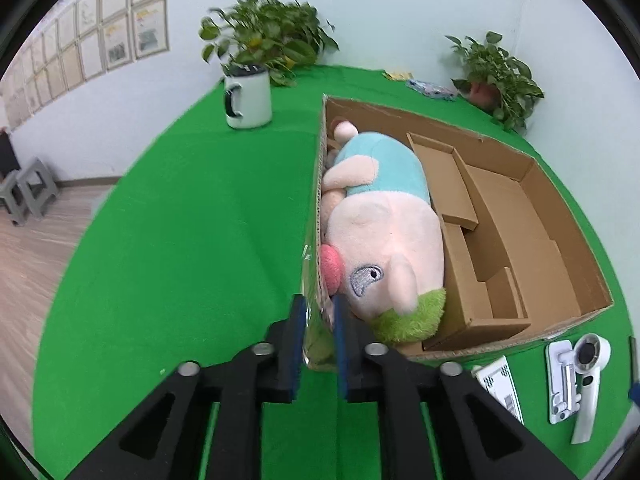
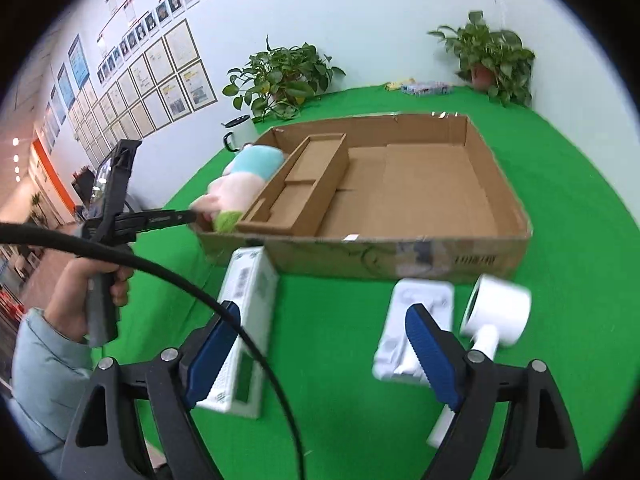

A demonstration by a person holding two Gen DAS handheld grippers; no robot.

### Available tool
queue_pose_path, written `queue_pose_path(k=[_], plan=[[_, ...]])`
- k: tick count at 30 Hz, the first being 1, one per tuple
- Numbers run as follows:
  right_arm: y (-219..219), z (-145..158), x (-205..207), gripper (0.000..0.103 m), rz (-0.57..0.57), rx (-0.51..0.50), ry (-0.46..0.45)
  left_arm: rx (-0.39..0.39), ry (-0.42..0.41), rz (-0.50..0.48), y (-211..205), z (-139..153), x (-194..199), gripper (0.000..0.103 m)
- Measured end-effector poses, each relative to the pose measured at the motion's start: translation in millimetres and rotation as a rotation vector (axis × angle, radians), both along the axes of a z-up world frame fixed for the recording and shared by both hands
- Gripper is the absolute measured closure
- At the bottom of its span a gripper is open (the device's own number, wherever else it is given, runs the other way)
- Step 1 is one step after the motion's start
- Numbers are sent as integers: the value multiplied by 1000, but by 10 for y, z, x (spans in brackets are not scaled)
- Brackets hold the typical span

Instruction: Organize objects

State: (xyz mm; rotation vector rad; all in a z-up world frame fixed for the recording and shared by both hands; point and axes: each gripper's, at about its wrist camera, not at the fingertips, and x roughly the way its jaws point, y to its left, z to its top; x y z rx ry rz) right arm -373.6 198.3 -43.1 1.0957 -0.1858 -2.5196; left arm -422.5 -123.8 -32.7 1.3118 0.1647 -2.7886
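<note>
A shallow cardboard box (image 1: 568, 224) (image 2: 420, 188) lies on the green table. A pink plush pig (image 1: 380, 232) (image 2: 236, 180) in a blue top lies in its left compartment. My left gripper (image 1: 319, 332) (image 2: 188, 216) is shut on the box's left wall at the near corner. My right gripper (image 2: 320, 344) is open and empty, above the table in front of the box. Below it lie a long white carton (image 2: 248, 320) (image 1: 500, 384), a white flat holder (image 2: 416, 320) (image 1: 560, 380) and a white handheld device (image 2: 496, 312) (image 1: 592, 368).
A white mug (image 1: 248, 98) (image 2: 240, 130) stands beyond the box at the left. Two potted plants (image 1: 268, 40) (image 1: 496, 76) stand at the table's far edge. Small packets (image 1: 430, 88) lie near the far right plant. The table edge drops to the floor at left.
</note>
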Motion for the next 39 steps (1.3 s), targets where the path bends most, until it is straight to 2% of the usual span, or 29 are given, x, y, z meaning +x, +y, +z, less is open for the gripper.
queue_pose_path(k=[2, 3, 4, 5, 7, 11, 13, 15, 18, 22, 25, 29, 31, 33, 36, 38, 39], plan=[[-34, 31, 140, 15, 97, -106, -14, -29, 94, 1, 91, 194, 287, 54], [-50, 46, 192, 12, 159, -174, -22, -30, 140, -4, 146, 287, 417, 45], [-62, 49, 222, 12, 221, -250, -41, -25, 200, -9, 205, 411, 597, 30], [-70, 40, 234, 12, 261, -306, -57, -18, 237, -12, 228, 498, 698, 22], [-119, 37, 263, 12, 297, -338, -53, 16, 300, -45, 317, 681, 1010, 20], [-263, 7, 375, 12, 349, -265, -15, 107, 286, -179, 507, 800, 1479, 19], [-336, -36, 440, 12, 363, -203, 4, 169, 256, -278, 582, 725, 1685, 19], [-365, -68, 497, 11, 383, -151, 20, 185, 249, -347, 649, 619, 1887, 19], [-337, -104, 598, 11, 422, -131, 22, 194, 258, -392, 690, 423, 2131, 19], [-245, -65, 668, 11, 459, -114, 38, 325, 221, -474, 621, 153, 2278, 19], [-139, 15, 632, 11, 409, -111, 44, 377, 198, -497, 667, -51, 2380, 19], [-63, 65, 447, 11, 350, -174, 10, 478, 196, -580, 905, -151, 2490, 18], [-131, 57, 401, 11, 358, -193, -22, 483, 214, -588, 1071, -151, 2488, 17], [-209, 50, 400, 11, 378, -198, -39, 429, 226, -526, 1201, -148, 2443, 17], [-277, 70, 448, 11, 401, -217, -51, 376, 234, -467, 1272, -154, 2386, 28], [-264, 85, 486, 11, 418, -242, -63, 384, 227, -470, 1269, -159, 2367, 50], [-253, 92, 507, 11, 427, -257, -72, 379, 216, -459, 1269, -155, 2337, 53]])
